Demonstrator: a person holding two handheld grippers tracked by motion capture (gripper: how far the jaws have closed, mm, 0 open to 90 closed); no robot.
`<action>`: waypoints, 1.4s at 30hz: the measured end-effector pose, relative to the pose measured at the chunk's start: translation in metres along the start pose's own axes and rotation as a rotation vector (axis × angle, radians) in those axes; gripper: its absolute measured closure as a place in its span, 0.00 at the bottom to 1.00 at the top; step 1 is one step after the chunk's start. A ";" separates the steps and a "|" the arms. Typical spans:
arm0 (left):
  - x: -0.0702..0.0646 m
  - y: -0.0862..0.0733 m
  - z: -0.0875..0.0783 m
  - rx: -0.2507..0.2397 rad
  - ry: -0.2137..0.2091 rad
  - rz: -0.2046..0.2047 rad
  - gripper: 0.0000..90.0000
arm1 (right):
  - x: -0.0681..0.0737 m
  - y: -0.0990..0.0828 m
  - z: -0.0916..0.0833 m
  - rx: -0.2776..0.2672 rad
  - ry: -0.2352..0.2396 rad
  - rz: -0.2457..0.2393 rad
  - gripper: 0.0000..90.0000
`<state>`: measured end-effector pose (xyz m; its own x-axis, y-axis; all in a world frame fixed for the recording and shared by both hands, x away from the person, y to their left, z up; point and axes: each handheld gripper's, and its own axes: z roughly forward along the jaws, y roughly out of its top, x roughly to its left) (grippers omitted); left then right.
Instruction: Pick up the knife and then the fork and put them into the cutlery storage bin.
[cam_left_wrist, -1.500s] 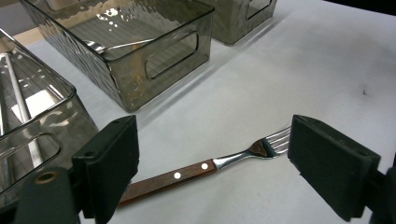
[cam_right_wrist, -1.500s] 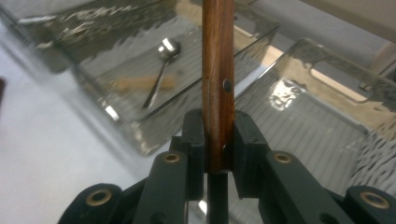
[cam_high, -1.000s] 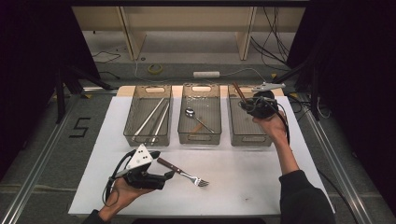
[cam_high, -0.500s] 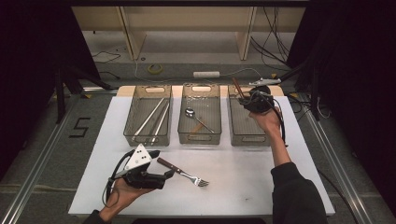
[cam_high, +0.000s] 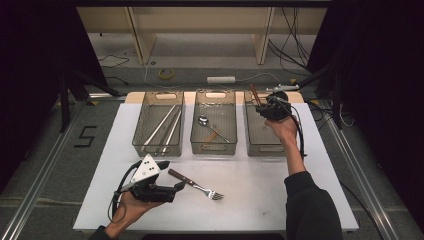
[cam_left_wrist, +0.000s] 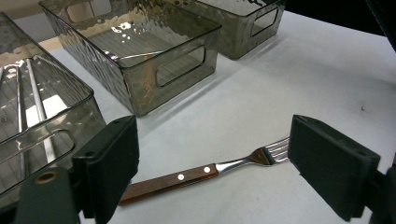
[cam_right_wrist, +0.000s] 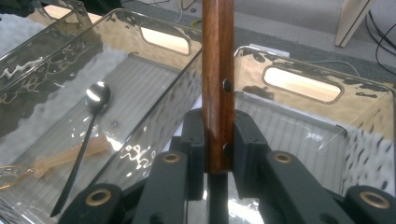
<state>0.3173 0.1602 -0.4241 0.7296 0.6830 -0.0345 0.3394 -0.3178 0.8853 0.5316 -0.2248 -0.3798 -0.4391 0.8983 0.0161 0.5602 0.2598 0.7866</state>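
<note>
White table lay beneath us: our right hand-held gripper pinched the wooden-handled utensil upright above the right bin (left hand-held gripper spread).

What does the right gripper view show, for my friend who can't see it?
The right gripper is shut on a wooden handle that stands upright above the clear right bin. In the middle bin beside it lie a dark spoon and a pale utensil.

Bare white table before the bins open, fork lying across it, three bin walls block beyond
</note>
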 end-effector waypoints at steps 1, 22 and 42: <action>0.000 0.000 0.000 0.000 0.001 -0.001 0.18 | 0.000 0.000 0.001 0.001 0.000 0.002 0.86; 0.000 0.000 0.001 0.004 0.005 0.007 0.18 | 0.005 -0.010 0.024 0.058 -0.038 0.037 0.86; 0.003 0.000 0.002 0.009 0.007 0.001 0.18 | 0.006 -0.016 0.003 0.058 0.051 0.041 0.52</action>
<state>0.3205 0.1611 -0.4247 0.7258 0.6873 -0.0299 0.3438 -0.3248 0.8811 0.5220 -0.2221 -0.3942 -0.4490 0.8899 0.0800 0.6176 0.2444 0.7476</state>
